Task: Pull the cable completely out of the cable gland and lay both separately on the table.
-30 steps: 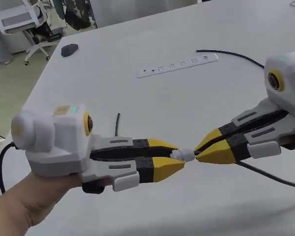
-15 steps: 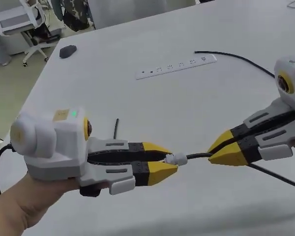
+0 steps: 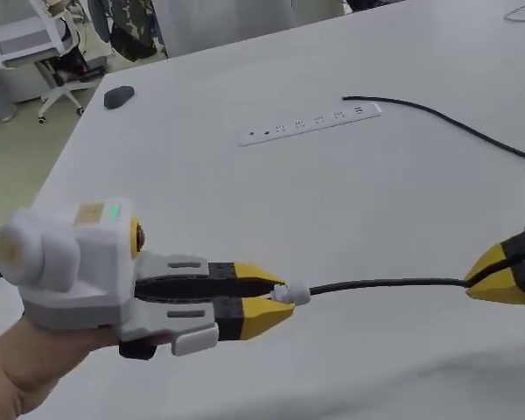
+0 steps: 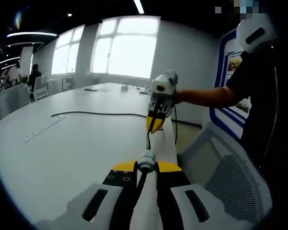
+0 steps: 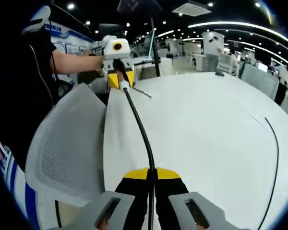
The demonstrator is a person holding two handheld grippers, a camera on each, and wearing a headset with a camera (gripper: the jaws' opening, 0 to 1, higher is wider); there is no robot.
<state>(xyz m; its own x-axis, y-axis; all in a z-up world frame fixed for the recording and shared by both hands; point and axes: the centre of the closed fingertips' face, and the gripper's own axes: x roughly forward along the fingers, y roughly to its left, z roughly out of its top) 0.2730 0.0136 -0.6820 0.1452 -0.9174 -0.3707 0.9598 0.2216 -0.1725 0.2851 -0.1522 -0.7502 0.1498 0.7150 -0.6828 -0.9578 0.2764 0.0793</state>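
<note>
Closest to me, at 7 o'clock in the head view, a person's hand (image 3: pixel 26 376) is carrying the left hand-held gripper (image 3: pixel 284 296). Its yellow-tipped jaws are pinching tight on the small white cable gland (image 3: pixel 294 293).

In the left gripper view a black strand is running back from the gland between the jaws, so I am judging that the cable is not yet free. The thin black cable (image 3: pixel 385 283) is stretching almost straight from the gland toward 3 o'clock, above the white bench (image 3: pixel 245 201). There the right hand-held gripper (image 3: pixel 470 282) is clamping onto it, well apart from the gland.

I am expecting the gland to be light, hard and smooth, and best held across its body, as it is now. The cable is looking soft and bendy with a grippy jacket. Pulling along its line should be working better than tugging sideways, and the gland's seal may be dragging on it.

Farther off, toward 12 o'clock, a white power strip (image 3: pixel 311 123) and a second black cable (image 3: pixel 455 127) are lying on the bench. A dark mouse (image 3: pixel 118 96) is sitting at 11 o'clock.
</note>
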